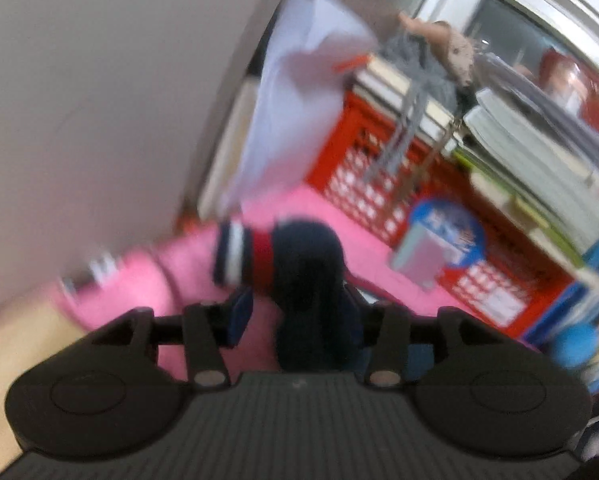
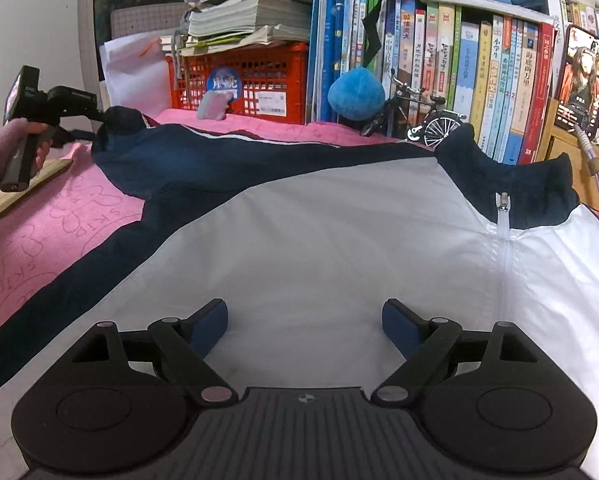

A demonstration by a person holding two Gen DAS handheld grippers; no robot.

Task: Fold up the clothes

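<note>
A white and navy zip jacket (image 2: 319,232) lies spread on the pink cloth (image 2: 39,232), collar (image 2: 511,192) to the right. Its navy sleeve (image 2: 171,160) runs to the back left. My left gripper (image 1: 299,316) is around the sleeve's end (image 1: 311,280), whose striped cuff (image 1: 239,252) hangs past the fingers; the view is blurred and the jaws stand partly apart. It also shows in the right wrist view (image 2: 99,114), lifting the sleeve end. My right gripper (image 2: 305,320) is open and empty, low over the jacket's white front.
A red crate (image 2: 243,76) with stacked books stands at the back, beside a row of upright books (image 2: 479,80). A blue plush ball (image 2: 355,94) and a toy bicycle (image 2: 415,116) sit before the books. A wooden board (image 2: 27,188) lies at the left.
</note>
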